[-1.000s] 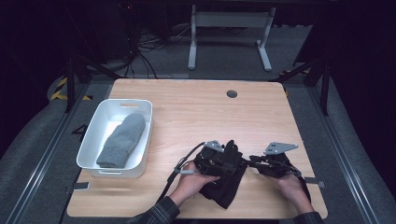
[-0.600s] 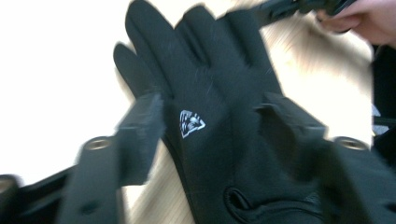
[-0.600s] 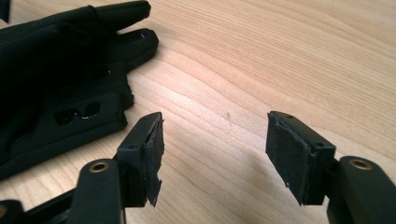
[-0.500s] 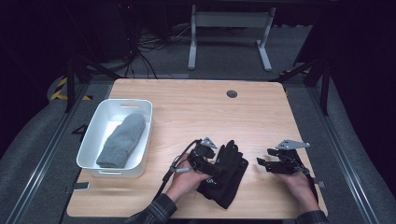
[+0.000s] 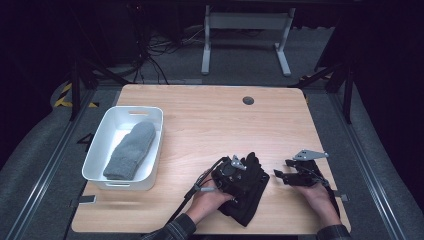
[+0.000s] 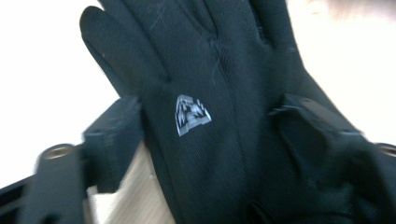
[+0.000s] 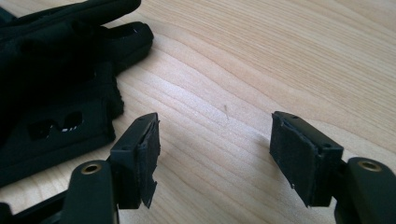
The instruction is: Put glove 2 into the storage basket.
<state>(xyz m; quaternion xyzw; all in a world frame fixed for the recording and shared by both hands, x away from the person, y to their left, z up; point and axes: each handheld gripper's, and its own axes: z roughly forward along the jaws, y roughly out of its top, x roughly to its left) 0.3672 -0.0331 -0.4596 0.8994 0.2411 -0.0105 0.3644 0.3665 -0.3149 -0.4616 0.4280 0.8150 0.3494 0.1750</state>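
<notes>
One black glove [image 5: 248, 192] lies at the worktop's [image 5: 210, 120] near edge. The left claw [image 5: 235, 175] straddles it, jaws apart after closing a little; the left gripper view shows its silver logo [image 6: 191, 114]. The right claw [image 5: 280, 175] gapes over bare wood. Farther left, one white bin [image 5: 100, 150] holds one grey mitten [image 5: 131, 150].

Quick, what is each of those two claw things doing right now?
Left gripper: jaws just narrowed slightly, open astride the black fabric glove, no firm grip seen.
Right gripper: open, nothing between its jaws.
</notes>
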